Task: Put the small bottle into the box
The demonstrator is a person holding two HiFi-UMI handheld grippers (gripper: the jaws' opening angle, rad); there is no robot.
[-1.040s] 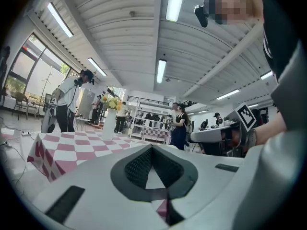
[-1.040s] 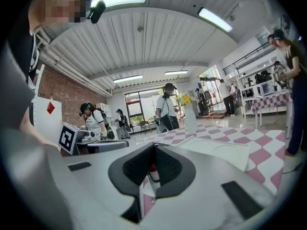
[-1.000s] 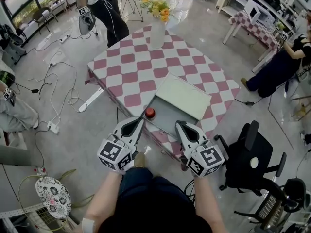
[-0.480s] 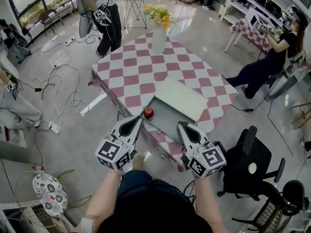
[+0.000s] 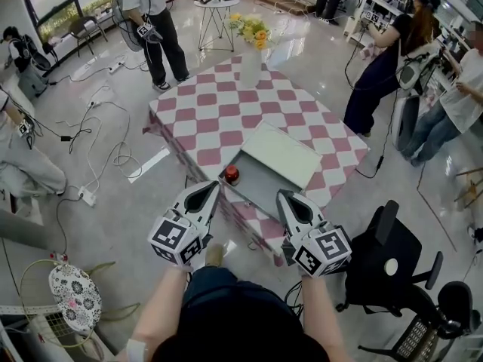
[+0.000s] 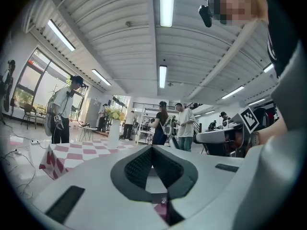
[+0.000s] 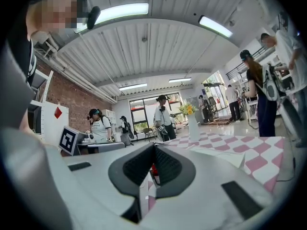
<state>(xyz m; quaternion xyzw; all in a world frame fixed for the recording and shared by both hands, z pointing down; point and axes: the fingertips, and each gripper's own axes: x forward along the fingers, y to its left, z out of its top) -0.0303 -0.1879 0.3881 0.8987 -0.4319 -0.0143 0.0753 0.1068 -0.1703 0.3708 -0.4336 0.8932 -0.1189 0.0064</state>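
Note:
The small bottle (image 5: pixel 231 175), dark with a red cap, stands on the pink-and-white checked table (image 5: pixel 226 111) just left of the open grey box (image 5: pixel 263 181). The box's white lid (image 5: pixel 283 151) is tipped back to the far right. My left gripper (image 5: pixel 208 189) hovers short of the table's near edge, pointing at the bottle, shut and empty. My right gripper (image 5: pixel 284 197) hangs in front of the box's near side, also shut and empty. In the left gripper view the left gripper's (image 6: pixel 152 148) tips meet. The right gripper (image 7: pixel 154 146) looks the same in its own view.
A white vase of yellow flowers (image 5: pixel 250 55) stands at the table's far edge. A black office chair (image 5: pixel 389 247) is close on my right. Cables (image 5: pixel 90 138) trail over the floor at left. Several people stand around, one at the far left (image 5: pixel 155 29).
Both grippers and the bottle keep their places. The head view has shifted a little, and people in the background at right have stood up and walked.

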